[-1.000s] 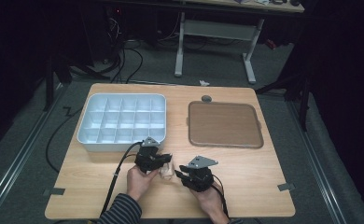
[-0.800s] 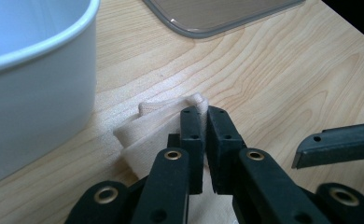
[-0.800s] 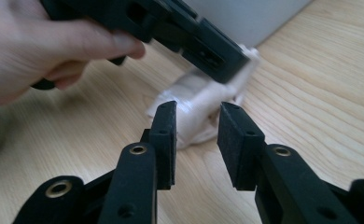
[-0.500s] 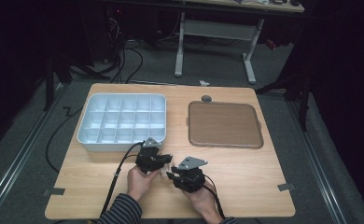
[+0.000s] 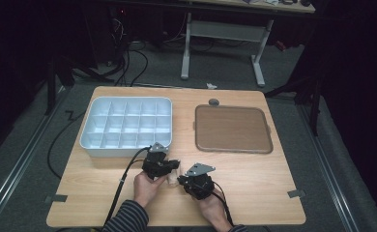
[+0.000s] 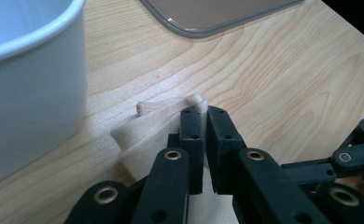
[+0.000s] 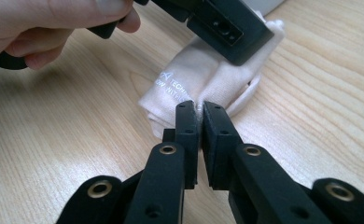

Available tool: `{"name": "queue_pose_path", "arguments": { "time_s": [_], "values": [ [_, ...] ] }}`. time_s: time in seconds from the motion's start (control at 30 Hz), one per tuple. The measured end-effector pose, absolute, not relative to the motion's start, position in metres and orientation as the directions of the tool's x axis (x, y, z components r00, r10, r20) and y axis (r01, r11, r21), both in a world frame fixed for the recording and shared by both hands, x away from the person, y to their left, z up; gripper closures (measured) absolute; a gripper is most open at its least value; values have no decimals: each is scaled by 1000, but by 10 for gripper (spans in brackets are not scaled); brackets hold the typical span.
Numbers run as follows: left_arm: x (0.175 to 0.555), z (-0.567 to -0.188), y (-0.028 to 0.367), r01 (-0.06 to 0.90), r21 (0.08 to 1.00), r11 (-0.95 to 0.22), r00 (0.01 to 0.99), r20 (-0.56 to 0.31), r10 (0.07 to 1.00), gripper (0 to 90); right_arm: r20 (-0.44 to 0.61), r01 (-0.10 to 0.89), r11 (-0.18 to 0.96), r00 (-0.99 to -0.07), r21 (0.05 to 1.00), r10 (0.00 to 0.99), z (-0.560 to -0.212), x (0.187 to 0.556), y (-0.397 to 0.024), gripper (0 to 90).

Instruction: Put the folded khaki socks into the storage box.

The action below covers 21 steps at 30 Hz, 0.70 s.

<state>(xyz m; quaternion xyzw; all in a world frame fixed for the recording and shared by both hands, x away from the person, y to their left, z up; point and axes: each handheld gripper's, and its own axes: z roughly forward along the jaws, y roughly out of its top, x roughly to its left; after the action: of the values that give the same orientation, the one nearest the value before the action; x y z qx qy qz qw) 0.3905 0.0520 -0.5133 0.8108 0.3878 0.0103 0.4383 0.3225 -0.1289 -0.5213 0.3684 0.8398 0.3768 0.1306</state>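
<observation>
The light wooden table (image 5: pixel 254 193) carries, in the upper left of the high view, a pale blue plastic tray divided into square compartments (image 5: pixel 126 126), and to its right a flat brown rectangular tray with a grey rim (image 5: pixel 232 128). Low in the middle of that view, just below the blue tray's lower right corner, lies a small folded cream cloth with faint white printed lettering (image 7: pixel 203 79) — it rests on the bare wood between the two tools.

The left gripper (image 6: pixel 203 114) has its jaws pressed together on a pinched-up fold at one end of the cloth. The right gripper (image 7: pixel 198 109) has just been closing, and its jaws now stand narrow on the cloth's near edge, with fabric caught between the tips.

The step in hand looks like folding or tightening the bundle. To do it well, I judge that both grips should keep only a shallow bite of fabric, that the left should hold as an anchor, and that the right should draw its edge over evenly, low to the wood, so the layers do not slip or spring open.

In the right gripper view the cloth's long axis runs from lower left to upper right, its upper right end under the left gripper's jaws. In the high view the bundle is too small to tell its direction.
</observation>
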Motion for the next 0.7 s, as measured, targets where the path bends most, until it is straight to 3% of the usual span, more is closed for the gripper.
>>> {"name": "queue_pose_path", "arguments": {
  "time_s": [0.33, 0.4, 0.57, 0.7],
  "values": [
    [389, -516, 49, 578, 737, -350, 728, -272, 630, 843, 63, 535, 446, -687, 717, 724, -529, 324, -131, 862],
    [387, -514, 49, 576, 742, -343, 728, -276, 627, 803, 66, 538, 444, -686, 716, 724, -529, 324, -131, 860],
    [369, -500, 50, 511, 772, -379, 739, -169, 652, 703, 80, 544, 434, -684, 718, 725, -529, 324, -132, 858],
    [356, -499, 57, 515, 773, -370, 709, -142, 691, 641, 84, 545, 430, -683, 720, 725, -529, 325, -132, 857]
  ]
}}
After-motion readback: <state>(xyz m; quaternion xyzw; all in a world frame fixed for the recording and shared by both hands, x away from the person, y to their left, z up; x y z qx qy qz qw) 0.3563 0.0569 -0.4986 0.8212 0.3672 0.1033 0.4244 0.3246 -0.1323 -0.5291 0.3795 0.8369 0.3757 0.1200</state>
